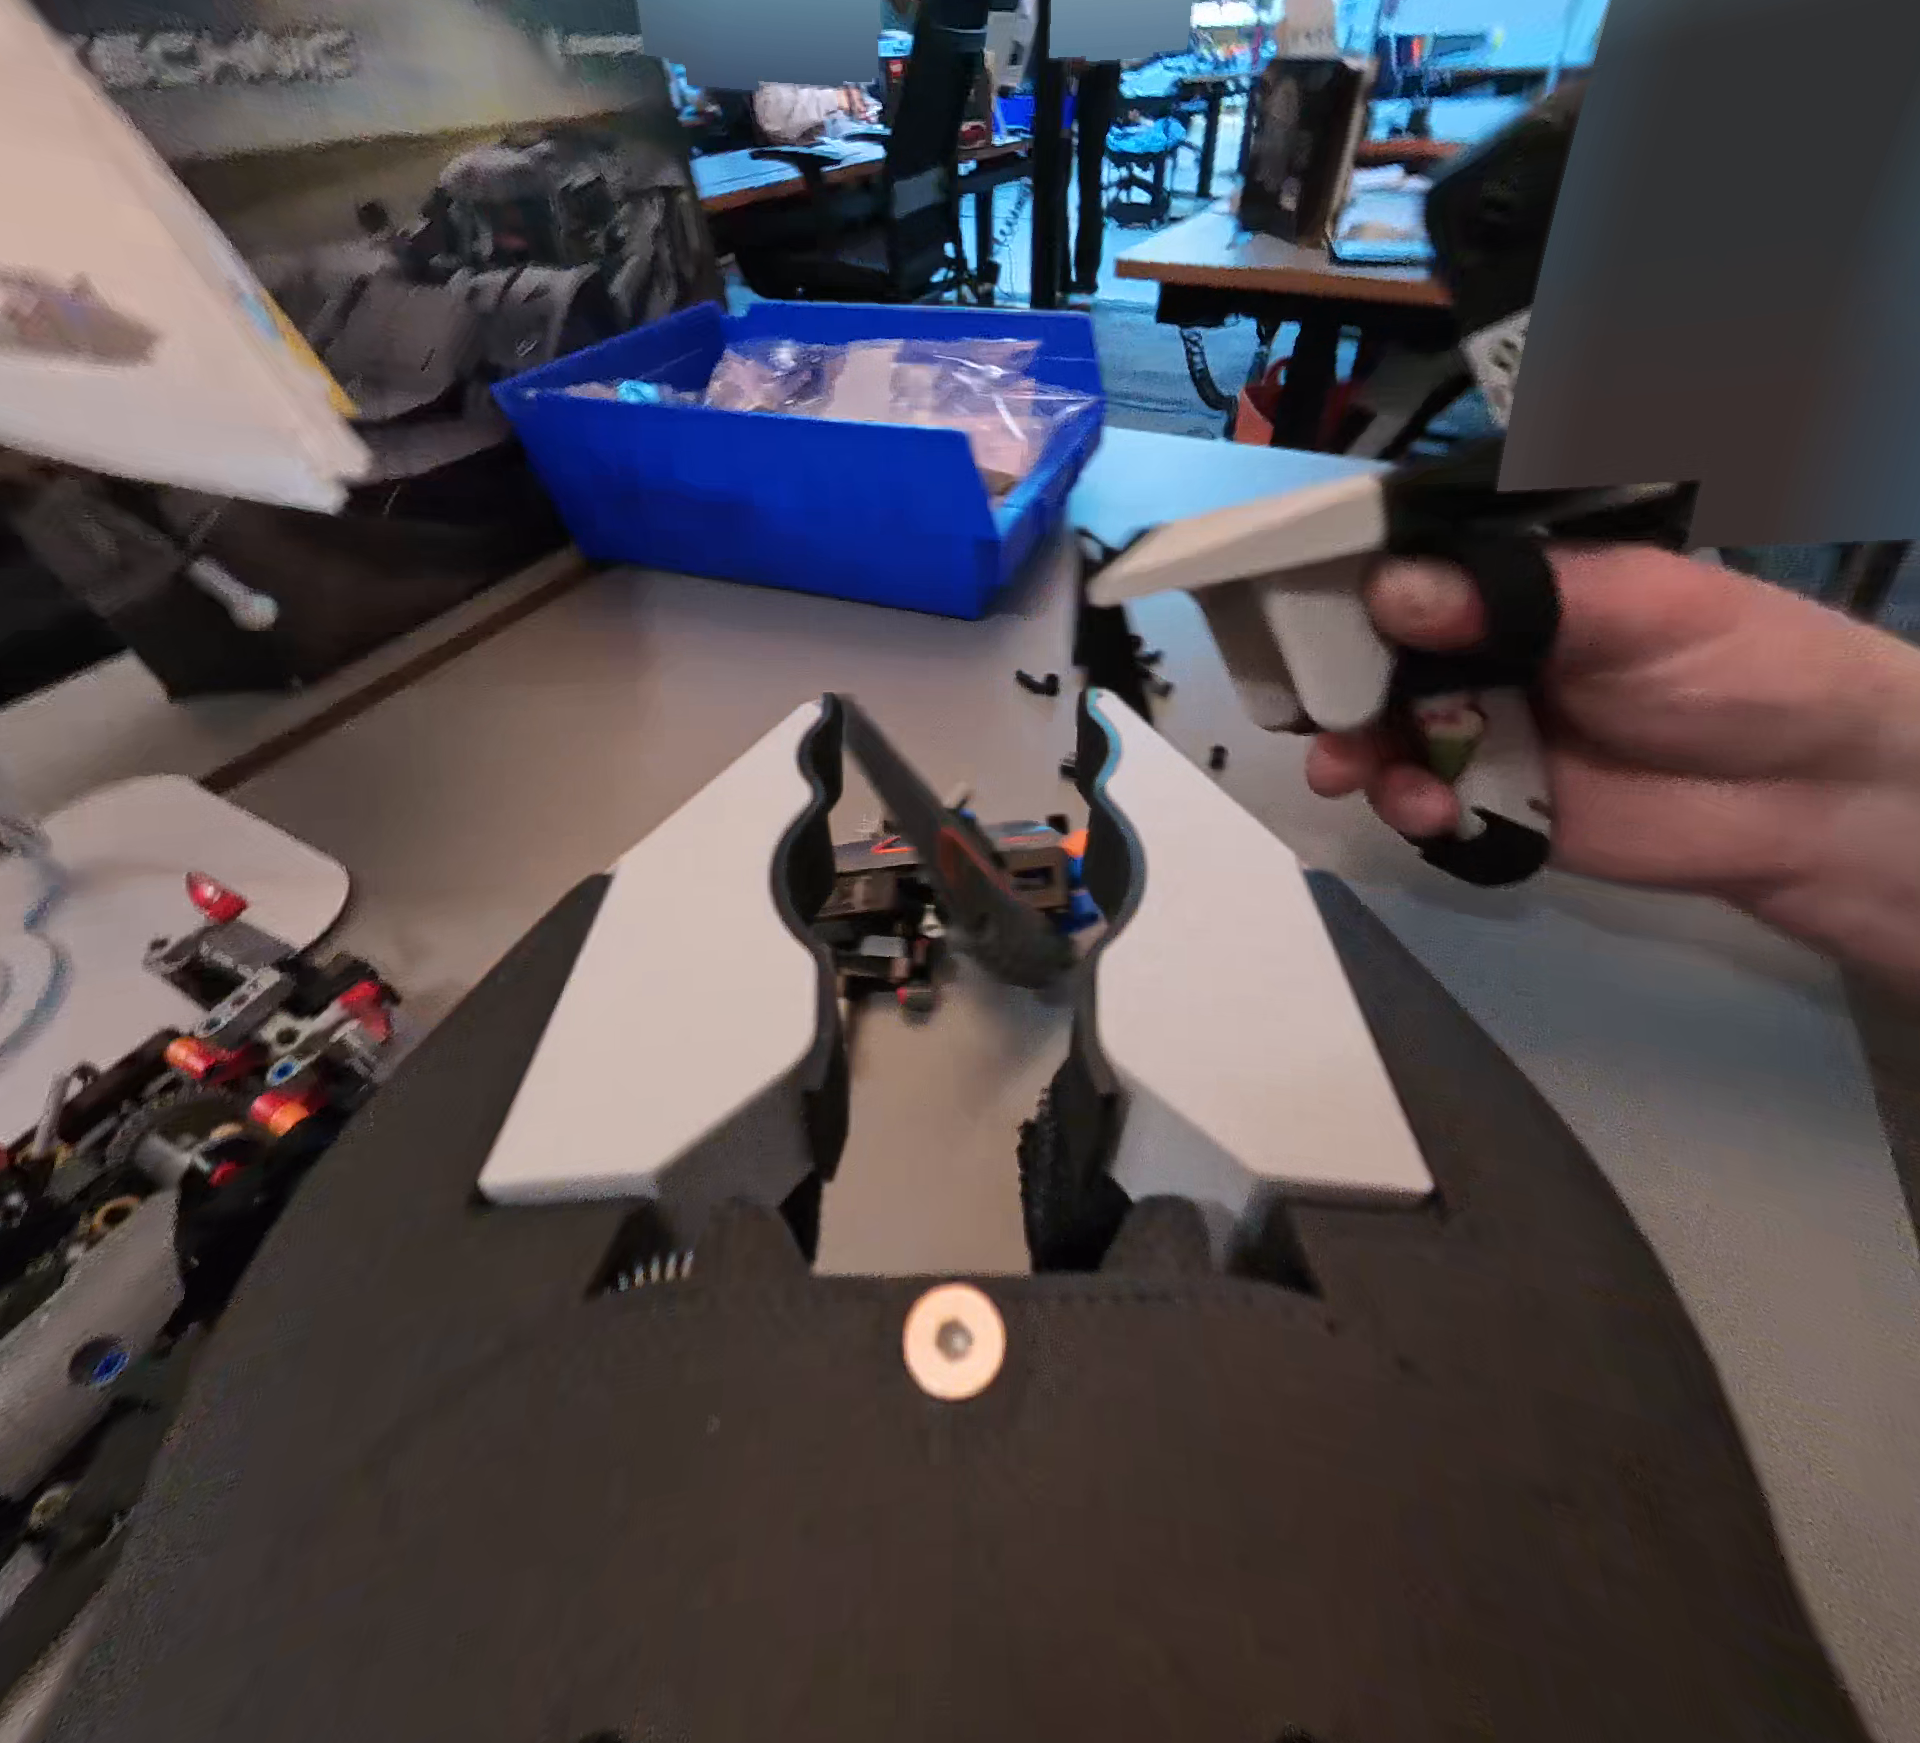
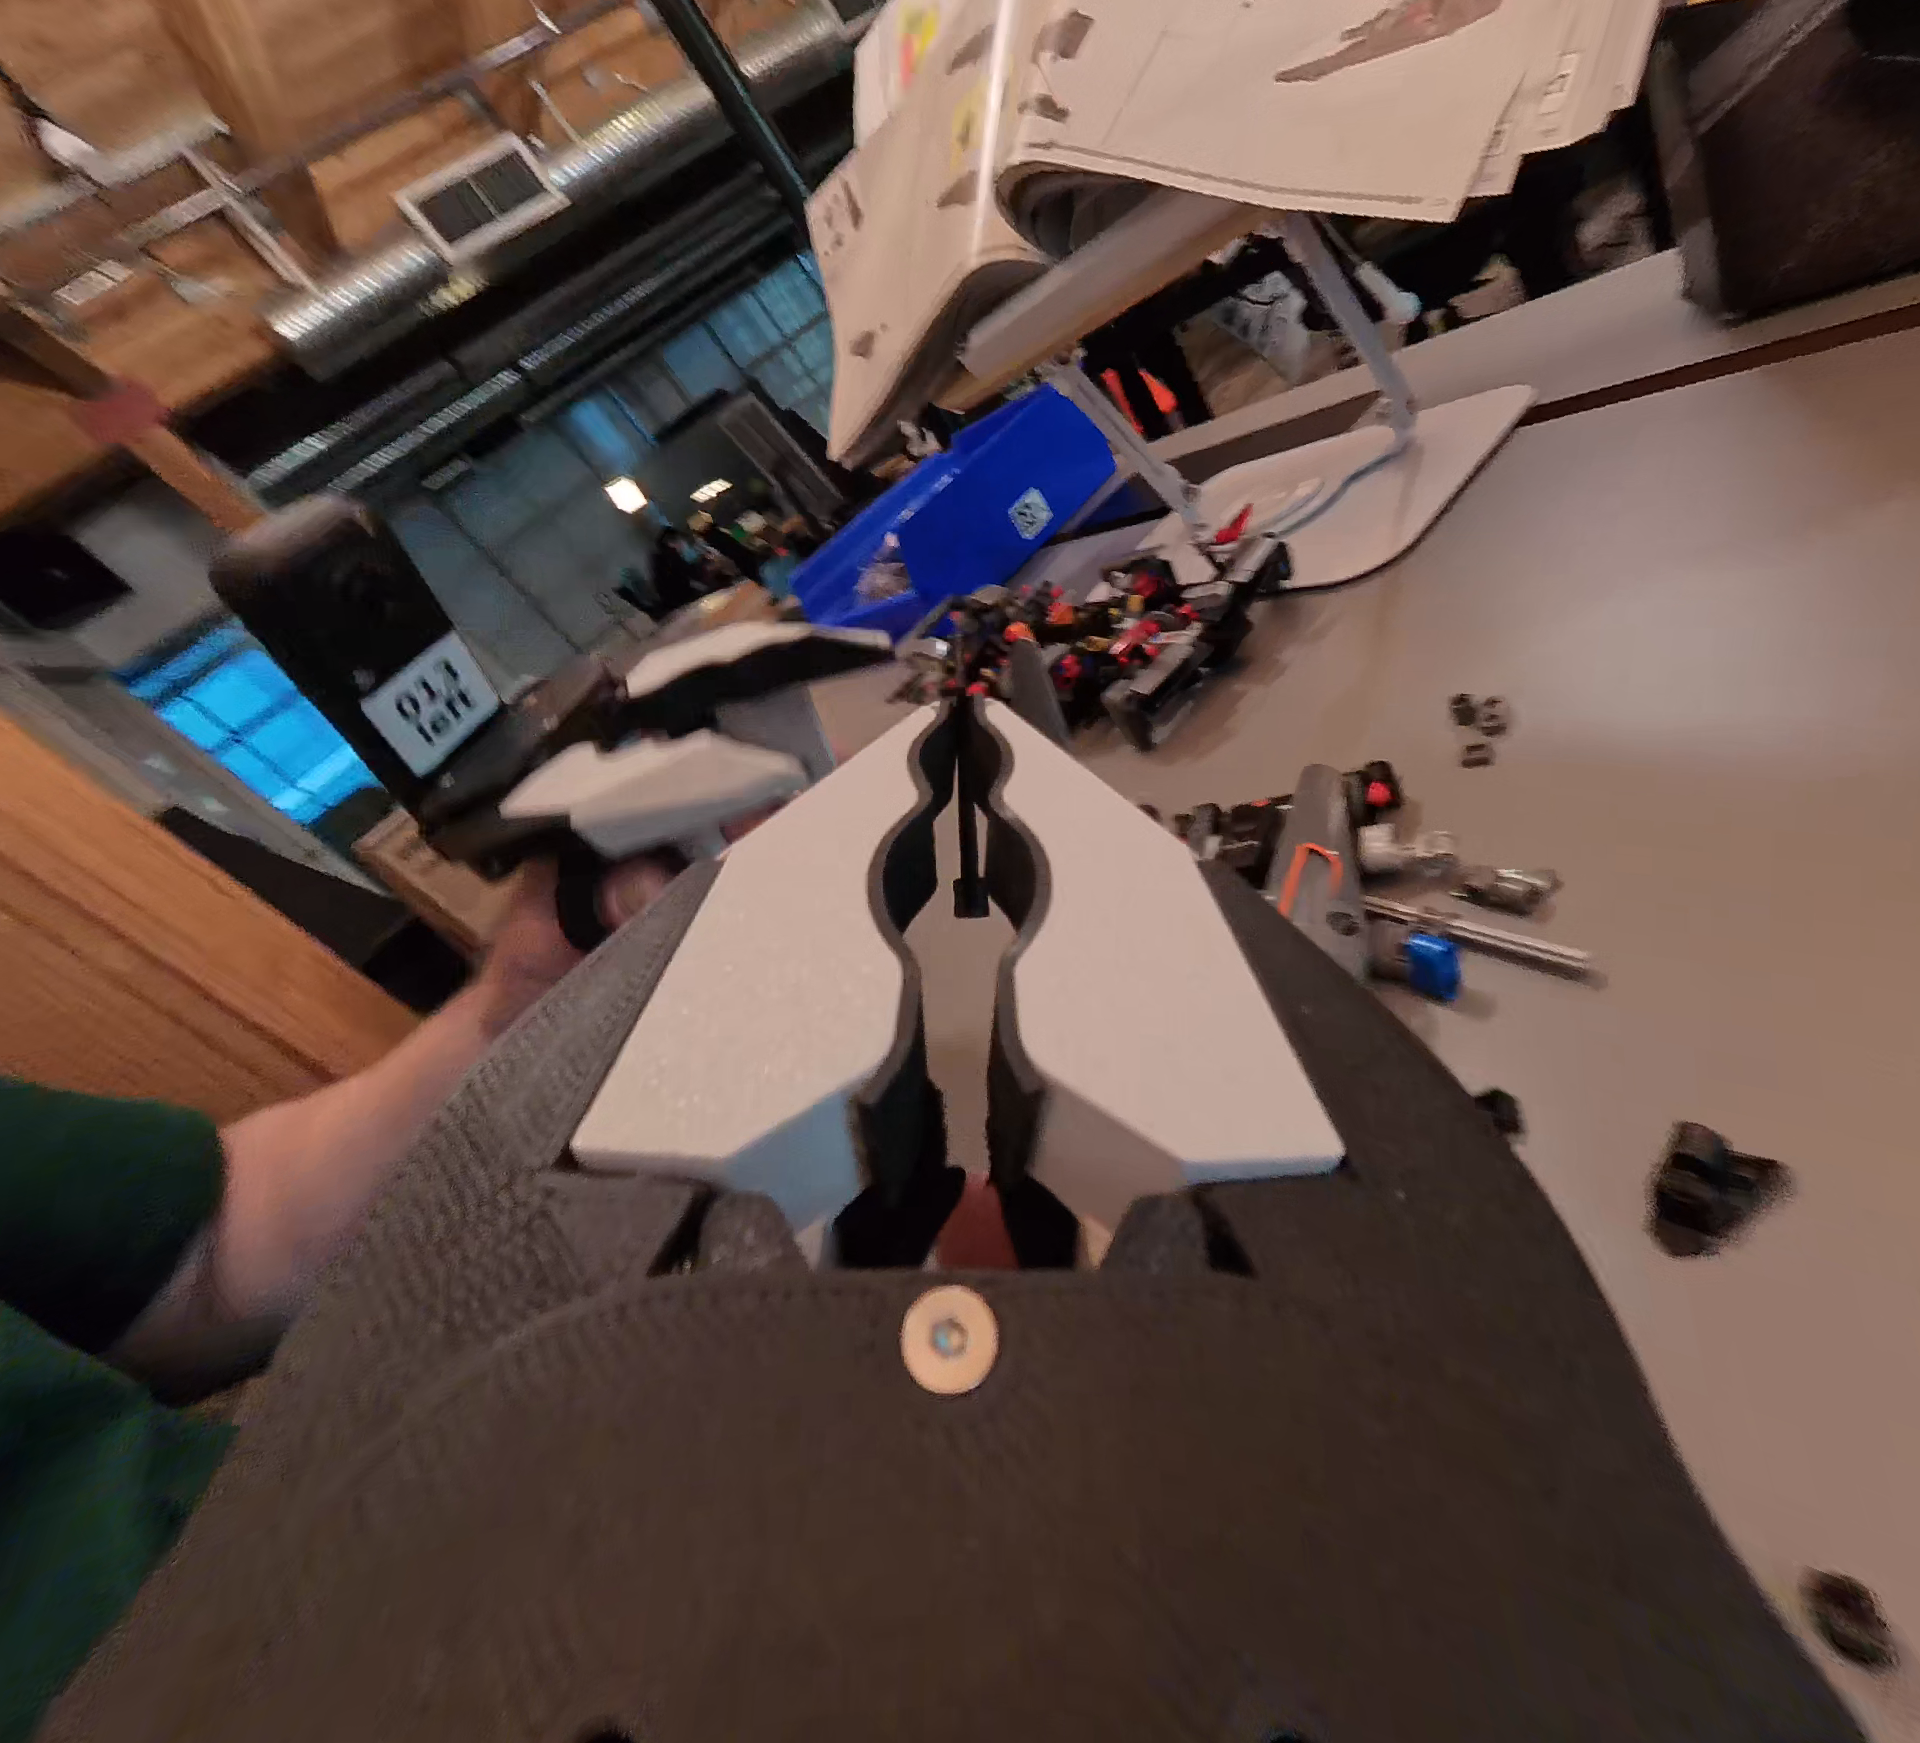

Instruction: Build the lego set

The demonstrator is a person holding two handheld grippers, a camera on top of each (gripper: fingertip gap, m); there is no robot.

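Lego axle [image 2: 968, 846], thin and black, pinched lengthwise at the tips of the clenched right gripper [image 2: 961, 717], pointing toward the assembly [image 1: 935, 893] on the worktop [image 1: 623, 737] between the released left gripper's [image 1: 956, 727] fingers, far nearer the latter.

Blue bin [image 1: 790, 488], grey table [image 1: 623, 706], white fingers [image 1: 707, 945]
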